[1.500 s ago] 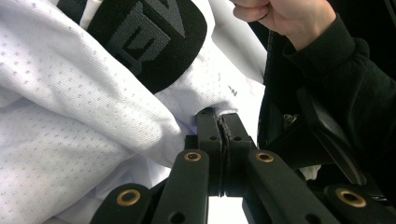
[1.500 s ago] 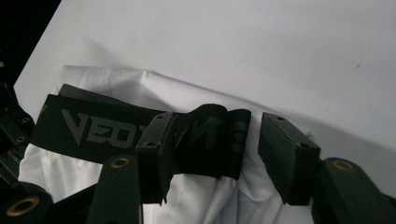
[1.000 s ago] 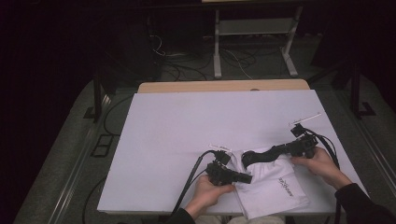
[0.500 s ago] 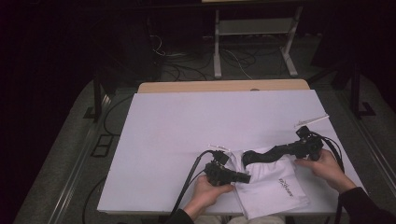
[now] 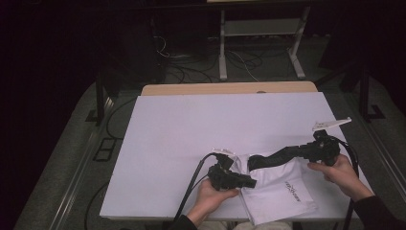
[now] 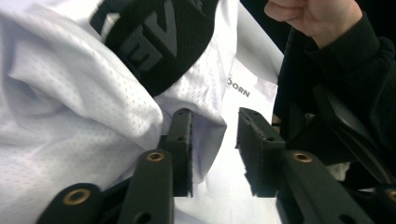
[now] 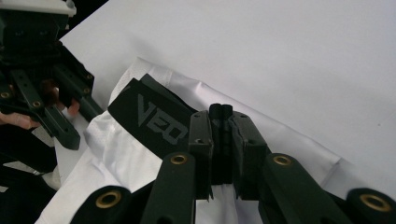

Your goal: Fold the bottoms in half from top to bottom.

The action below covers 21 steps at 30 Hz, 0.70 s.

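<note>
The white shirt (image 5: 280, 189), low in the frame, was just let go by the left gripper (image 5: 249, 182), while the right gripper (image 5: 253, 163) pinches its black band (image 7: 156, 119), ready to pull.

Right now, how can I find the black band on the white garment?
Look at the near right part of the white table, where a folded white garment lies between the two hands. The black band runs along its far edge, clamped in the right gripper. It alone is black cloth with grey letters.

White table (image 5: 191, 143), white mesh garment (image 5: 282, 191) near edge
</note>
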{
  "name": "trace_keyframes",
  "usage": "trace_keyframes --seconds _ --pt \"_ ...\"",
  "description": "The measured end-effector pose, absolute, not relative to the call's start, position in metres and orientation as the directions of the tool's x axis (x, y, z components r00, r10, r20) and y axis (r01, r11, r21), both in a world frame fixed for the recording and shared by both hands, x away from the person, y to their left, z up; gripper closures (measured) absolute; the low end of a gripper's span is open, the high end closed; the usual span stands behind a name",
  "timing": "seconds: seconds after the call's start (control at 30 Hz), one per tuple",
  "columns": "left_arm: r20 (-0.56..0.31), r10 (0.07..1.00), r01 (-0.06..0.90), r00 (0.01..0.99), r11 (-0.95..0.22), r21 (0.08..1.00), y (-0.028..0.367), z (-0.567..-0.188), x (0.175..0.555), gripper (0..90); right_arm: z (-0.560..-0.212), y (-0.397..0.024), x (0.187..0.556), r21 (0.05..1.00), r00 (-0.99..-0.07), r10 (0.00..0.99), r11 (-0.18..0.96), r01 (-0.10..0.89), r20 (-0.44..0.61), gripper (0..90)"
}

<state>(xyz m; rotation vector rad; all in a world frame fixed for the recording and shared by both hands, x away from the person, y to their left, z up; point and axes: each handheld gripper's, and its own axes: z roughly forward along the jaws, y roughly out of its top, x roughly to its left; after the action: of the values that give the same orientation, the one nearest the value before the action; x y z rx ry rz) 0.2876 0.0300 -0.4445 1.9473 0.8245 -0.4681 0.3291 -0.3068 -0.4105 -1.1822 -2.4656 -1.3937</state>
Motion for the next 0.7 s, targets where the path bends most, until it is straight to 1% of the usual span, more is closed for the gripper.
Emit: trace_keyframes --seconds 0.2,0.4,0.5,0.7 --pt "-0.575 0.374 0.683 0.728 -0.324 0.654 0.034 -0.436 0.287 55.3 -0.407 -0.31 0.324 0.708 -0.708 0.578 0.292 0.644 0.405 79.0" --pt "-0.518 0.421 0.654 0.745 -0.306 0.692 0.038 -0.427 0.289 42.6 -0.405 -0.31 0.319 0.711 -0.72 0.56 0.298 0.637 0.411 79.4" --pt "-0.509 0.439 0.652 0.741 -0.287 0.702 0.04 -0.425 0.292 39.6 -0.405 -0.311 0.315 0.714 -0.729 0.548 0.303 0.631 0.411 79.4" --pt "-0.501 0.464 0.653 0.731 -0.26 0.711 0.042 -0.422 0.301 37.6 -0.408 -0.315 0.308 0.711 -0.737 0.53 0.314 0.629 0.418 79.3"
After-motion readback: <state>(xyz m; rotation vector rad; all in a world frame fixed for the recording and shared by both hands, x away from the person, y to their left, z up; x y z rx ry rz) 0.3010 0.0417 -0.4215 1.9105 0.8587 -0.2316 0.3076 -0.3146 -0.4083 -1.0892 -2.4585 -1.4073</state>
